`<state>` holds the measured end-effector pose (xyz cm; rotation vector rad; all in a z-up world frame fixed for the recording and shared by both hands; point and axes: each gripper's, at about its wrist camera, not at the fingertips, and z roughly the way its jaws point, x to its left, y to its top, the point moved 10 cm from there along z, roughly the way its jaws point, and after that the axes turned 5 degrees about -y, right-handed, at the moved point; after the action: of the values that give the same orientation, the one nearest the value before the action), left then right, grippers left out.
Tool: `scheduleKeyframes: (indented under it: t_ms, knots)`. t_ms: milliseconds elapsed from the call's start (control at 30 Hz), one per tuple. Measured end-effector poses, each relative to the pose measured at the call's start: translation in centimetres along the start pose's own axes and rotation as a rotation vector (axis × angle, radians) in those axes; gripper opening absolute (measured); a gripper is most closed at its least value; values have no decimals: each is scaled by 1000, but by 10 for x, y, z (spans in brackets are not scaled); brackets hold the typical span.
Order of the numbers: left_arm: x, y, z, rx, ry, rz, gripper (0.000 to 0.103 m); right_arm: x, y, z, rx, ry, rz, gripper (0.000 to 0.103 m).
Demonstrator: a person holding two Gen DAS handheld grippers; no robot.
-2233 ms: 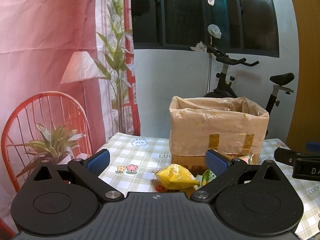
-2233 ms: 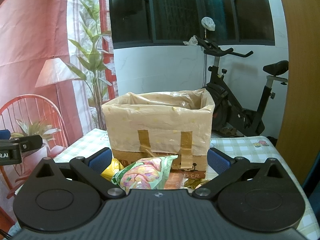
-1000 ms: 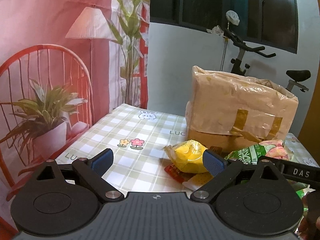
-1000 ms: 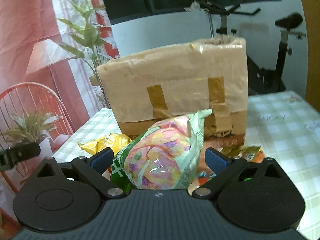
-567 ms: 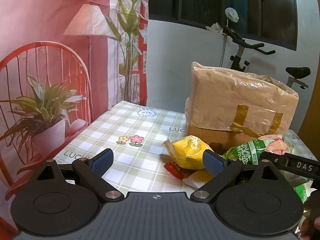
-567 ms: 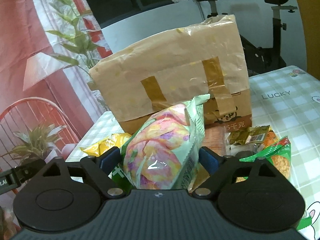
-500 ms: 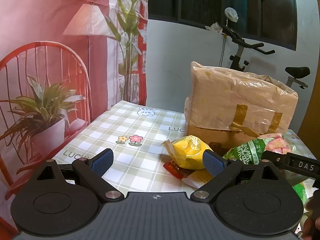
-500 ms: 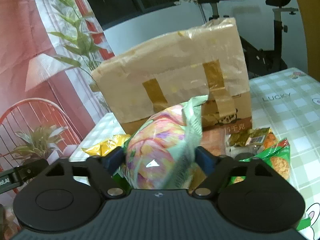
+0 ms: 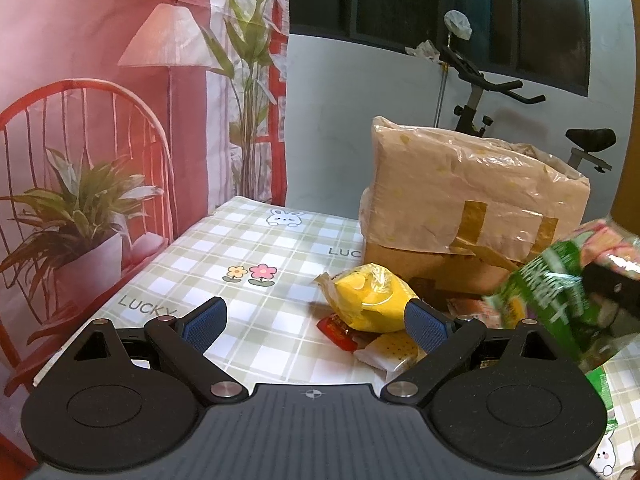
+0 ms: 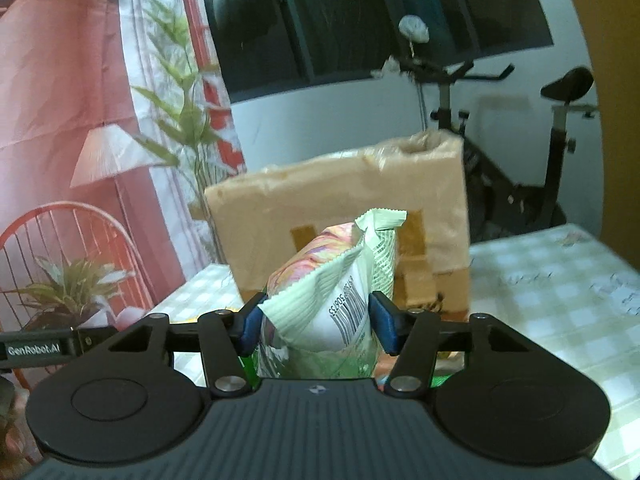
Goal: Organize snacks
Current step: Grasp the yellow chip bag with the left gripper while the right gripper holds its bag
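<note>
Tabletop: covered with a green-and-white checked cloth printed with flowers, a rabbit and the word LUCKY.

Box: cardboard, lined and wrapped with a tan plastic bag taped at the front, open at the top; stands toward the far side of the tabletop.

Yellow snack bag: lies on the cloth just in front of the box, at its left corner.

Red packet and pale cracker packet: lie beside and partly under the yellow snack bag, nearer the camera.

Green snack bag: puffed, with a barcode panel and pink-and-yellow print; stands upright between the jaws of the right gripper, in front of the box. In the left wrist view it appears blurred at the right edge, off the cloth.

Right gripper: jaws closing, both blue pads pressed against the sides of the green snack bag.

Left gripper: held low over the near part of the tabletop, jaws wide apart, nothing between them; its right pad sits in front of the yellow snack bag in the view.

Background: red chair and potted plant backdrop, exercise bike behind the box.
</note>
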<state>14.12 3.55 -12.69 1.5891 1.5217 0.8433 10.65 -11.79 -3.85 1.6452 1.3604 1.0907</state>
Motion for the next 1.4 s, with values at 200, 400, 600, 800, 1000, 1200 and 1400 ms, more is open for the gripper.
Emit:
scheduleKeyframes:
  t_ms: [200, 400, 600, 800, 1000, 1200, 1400]
  knots:
    - [-3, -4, 10, 28, -10, -8, 95, -12, 9, -11, -48, -43, -18, 57]
    - [-3, 7, 38, 30, -34, -68, 95, -19, 9, -11, -62, -91, -59, 57]
    - [6, 7, 94, 126, -62, -254, 90, -28, 7, -4, -48, -97, -45, 57]
    - [17, 3, 134, 182, -50, -431, 90, -36, 11, -2, -50, -107, -54, 57]
    - [16, -5, 157, 223, -41, -483, 90, -45, 14, 3, -47, -130, -54, 57]
    - [17, -11, 174, 234, -33, -505, 90, -46, 14, 8, -31, -141, -60, 57]
    - [13, 0, 174, 192, -100, -452, 52, -45, 15, 12, -17, -153, -73, 57]
